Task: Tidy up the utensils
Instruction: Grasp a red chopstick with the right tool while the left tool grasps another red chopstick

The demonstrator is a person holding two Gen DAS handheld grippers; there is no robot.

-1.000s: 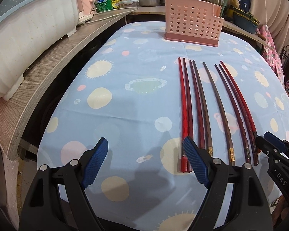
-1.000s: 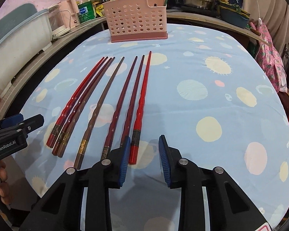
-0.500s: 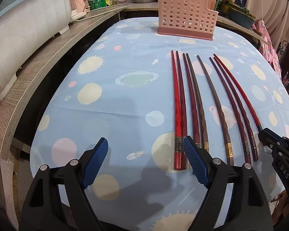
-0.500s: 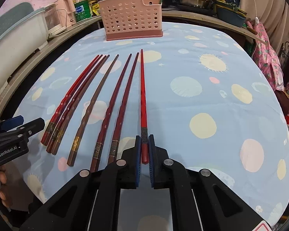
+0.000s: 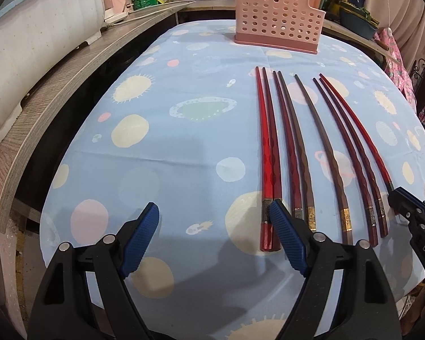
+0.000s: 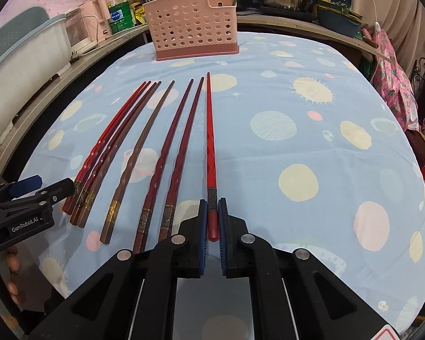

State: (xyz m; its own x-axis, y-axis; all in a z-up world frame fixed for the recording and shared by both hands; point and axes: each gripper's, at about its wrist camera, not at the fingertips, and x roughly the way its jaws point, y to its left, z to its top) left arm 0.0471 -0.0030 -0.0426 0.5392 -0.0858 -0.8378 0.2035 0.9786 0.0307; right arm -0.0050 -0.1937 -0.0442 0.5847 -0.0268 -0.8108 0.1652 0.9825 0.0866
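Several red and brown chopsticks (image 5: 300,153) lie side by side on the blue patterned tablecloth, tips toward a pink perforated utensil basket (image 5: 277,25) at the table's far end. My right gripper (image 6: 213,215) is shut on the handle end of the rightmost bright red chopstick (image 6: 210,144), which points straight ahead toward the basket (image 6: 192,29). My left gripper (image 5: 212,221) stands open over the cloth, its right finger just above the handle ends of the leftmost red pair (image 5: 266,153). Nothing sits between its pads.
A wooden counter (image 5: 56,96) with a white dish rack (image 5: 22,42) runs along the left edge. Pots, bottles and boxes crowd the counter behind the basket. Floral fabric (image 6: 393,82) hangs at the right. The tablecloth's right half (image 6: 325,141) holds no objects.
My right gripper closed on the rightmost red chopstick, which swung from leaning beside its neighbours to pointing straight ahead. The left gripper's view shifted slightly nearer the chopstick handles; its jaws stayed open.
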